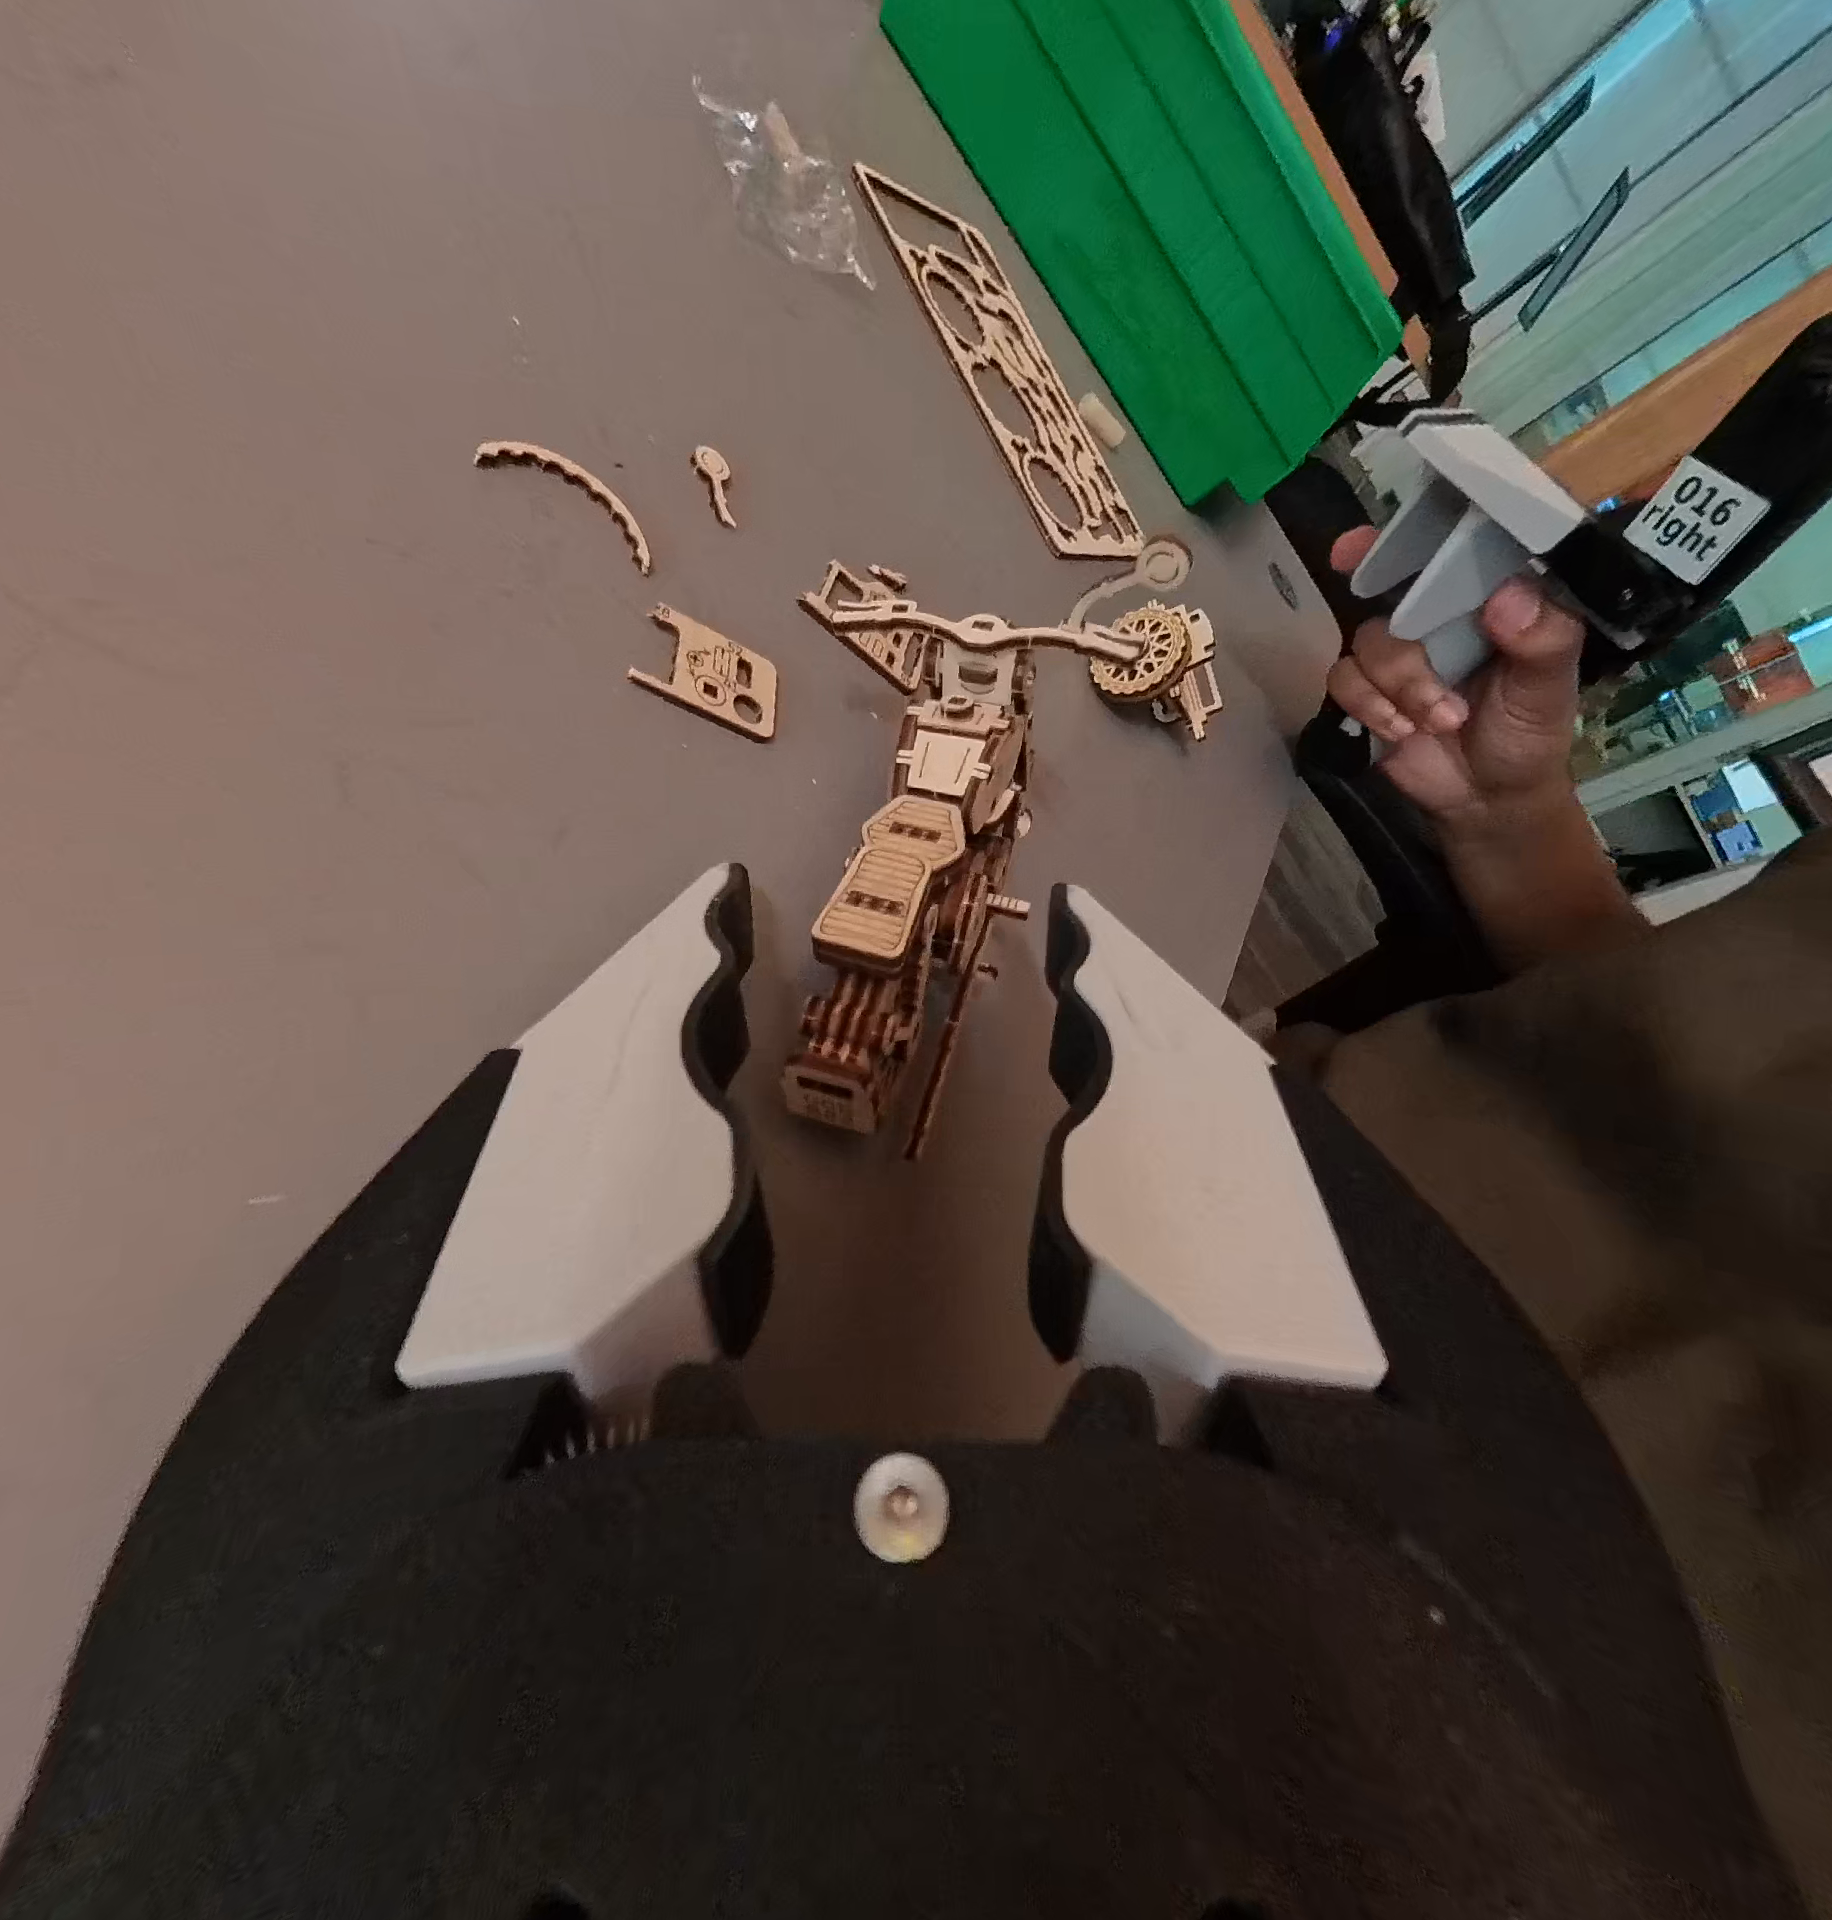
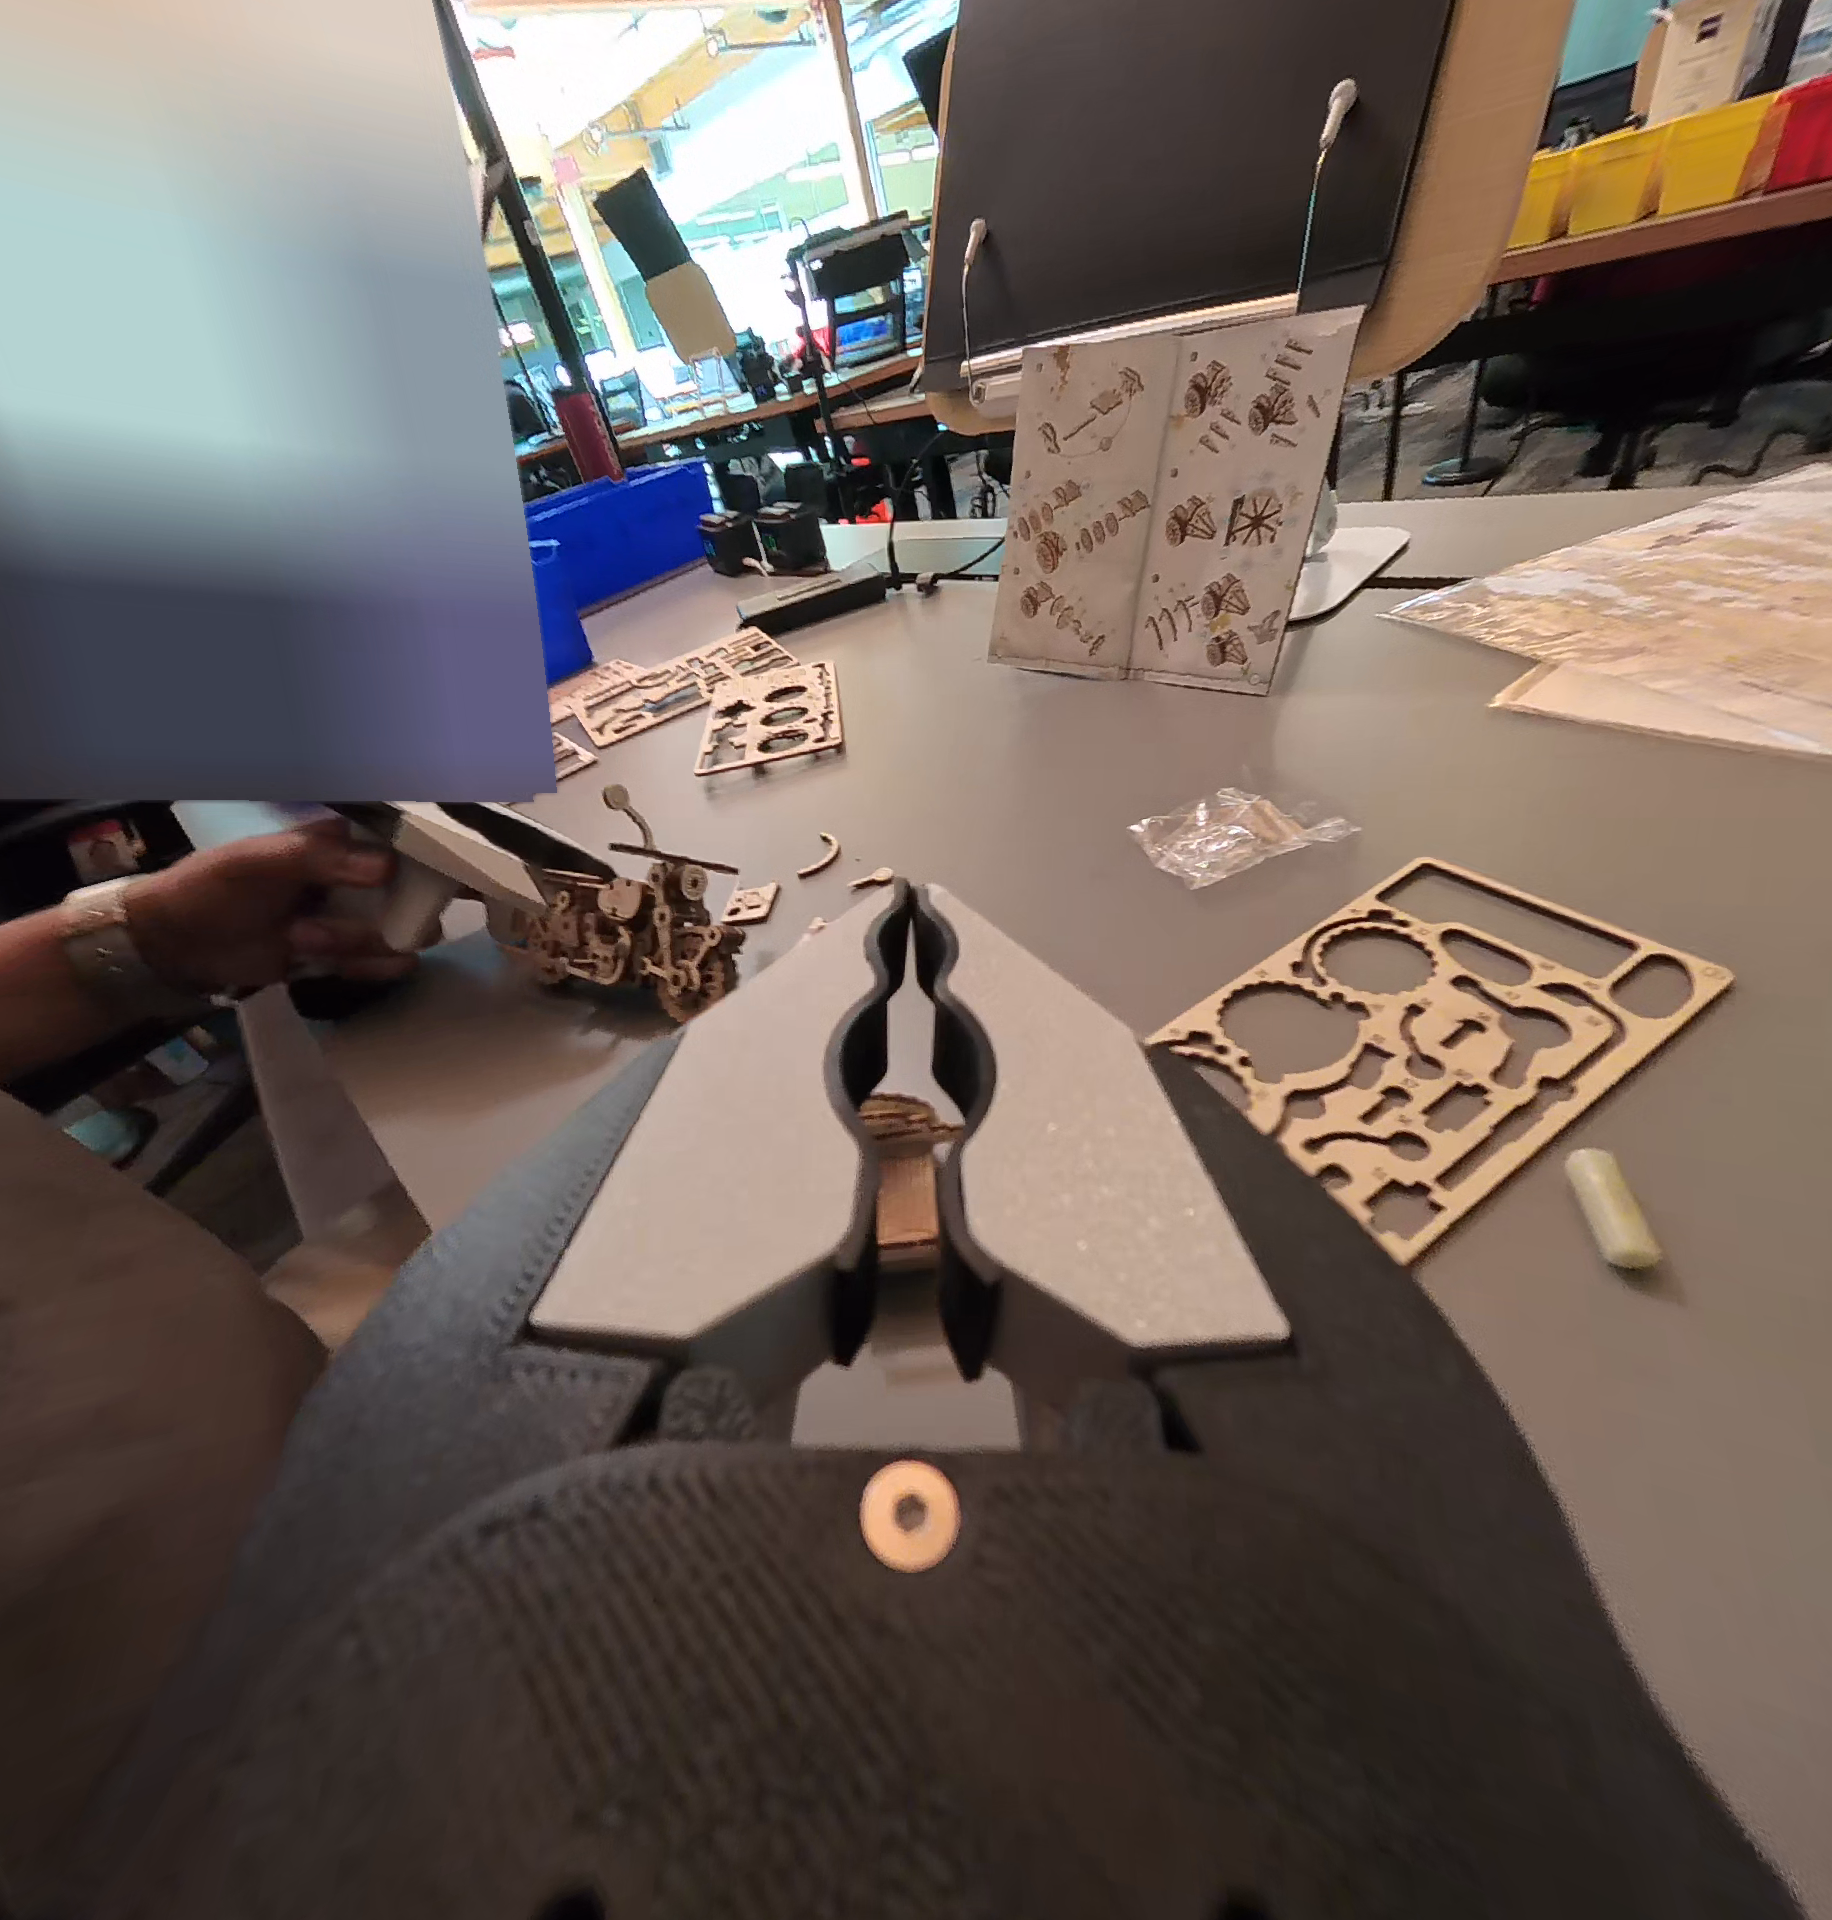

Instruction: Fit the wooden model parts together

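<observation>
Pale laser-cut plywood, built up into a motorcycle model (image 1: 922, 862), standing on the grey worktop (image 1: 268, 727) near its right edge, rear end nearest the left wrist camera, handlebars at the far end. Left hand-held gripper (image 1: 899, 914) spread wide, its fingers (image 1: 631, 1122) either side of the model's rear, not touching it. Loose parts beyond, to the left: a curved toothed strip (image 1: 569, 494), a small hooked piece (image 1: 714, 480), a flat plate with cut-outs (image 1: 709, 675). A spoked wheel assembly (image 1: 1151, 655) just beside the right handlebar end. Farther off, an emptied parts sheet (image 1: 995, 364), a clear plastic bag (image 1: 787, 187) and a green bin (image 1: 1130, 229).

Right hand-held gripper (image 2: 907, 904) pressed together at the tips, off the worktop's right side; a small wooden piece (image 2: 907, 1174) visible deeper between its fingers, pinched or merely behind them: cannot tell. An open instruction booklet (image 2: 1151, 499) propped upright at the far side; a pale wax stick (image 2: 1613, 1205) near the emptied parts sheet (image 2: 1442, 1049).
</observation>
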The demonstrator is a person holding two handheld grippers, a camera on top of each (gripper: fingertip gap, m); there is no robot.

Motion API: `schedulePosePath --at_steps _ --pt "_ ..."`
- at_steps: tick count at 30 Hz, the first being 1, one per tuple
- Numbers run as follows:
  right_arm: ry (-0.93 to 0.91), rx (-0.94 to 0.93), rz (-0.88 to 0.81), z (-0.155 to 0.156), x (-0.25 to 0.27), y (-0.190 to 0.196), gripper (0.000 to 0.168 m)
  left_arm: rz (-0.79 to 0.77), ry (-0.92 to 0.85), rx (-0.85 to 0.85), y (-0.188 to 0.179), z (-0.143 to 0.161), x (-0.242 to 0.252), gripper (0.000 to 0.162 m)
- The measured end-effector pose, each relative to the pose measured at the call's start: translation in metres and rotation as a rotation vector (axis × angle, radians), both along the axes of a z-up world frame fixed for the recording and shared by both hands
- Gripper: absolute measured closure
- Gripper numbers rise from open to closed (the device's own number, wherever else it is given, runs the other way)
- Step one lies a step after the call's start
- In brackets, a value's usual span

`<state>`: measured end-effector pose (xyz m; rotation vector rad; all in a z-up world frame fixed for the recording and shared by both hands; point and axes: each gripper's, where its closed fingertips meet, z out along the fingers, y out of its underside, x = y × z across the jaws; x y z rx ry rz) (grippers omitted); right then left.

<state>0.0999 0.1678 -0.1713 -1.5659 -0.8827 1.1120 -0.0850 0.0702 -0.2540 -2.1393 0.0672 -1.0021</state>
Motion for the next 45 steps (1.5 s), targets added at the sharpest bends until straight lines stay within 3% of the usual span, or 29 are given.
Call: schedulePosePath --at_steps 15,30,37,41,45 --pt "-0.007 -0.018 0.037 -0.002 -0.009 -0.005 0.168 -0.055 -0.019 -0.044 -0.001 -0.005 0.008 0.135" --pt "0.015 -0.049 0.032 -0.001 -0.007 -0.002 0.168 -0.01 -0.047 0.014 0.001 0.006 -0.001 0.136" --pt "0.024 -0.058 0.031 -0.001 -0.006 0.0 0.168 0.177 -0.004 0.185 0.011 0.035 -0.041 0.137" --pt "0.03 -0.066 0.031 0.0 -0.005 0.0 0.168 0.379 0.157 0.235 0.013 0.038 -0.088 0.137" --pt "0.038 -0.077 0.03 0.0 -0.004 0.002 0.168 0.437 0.291 0.221 0.012 0.029 -0.106 0.137"
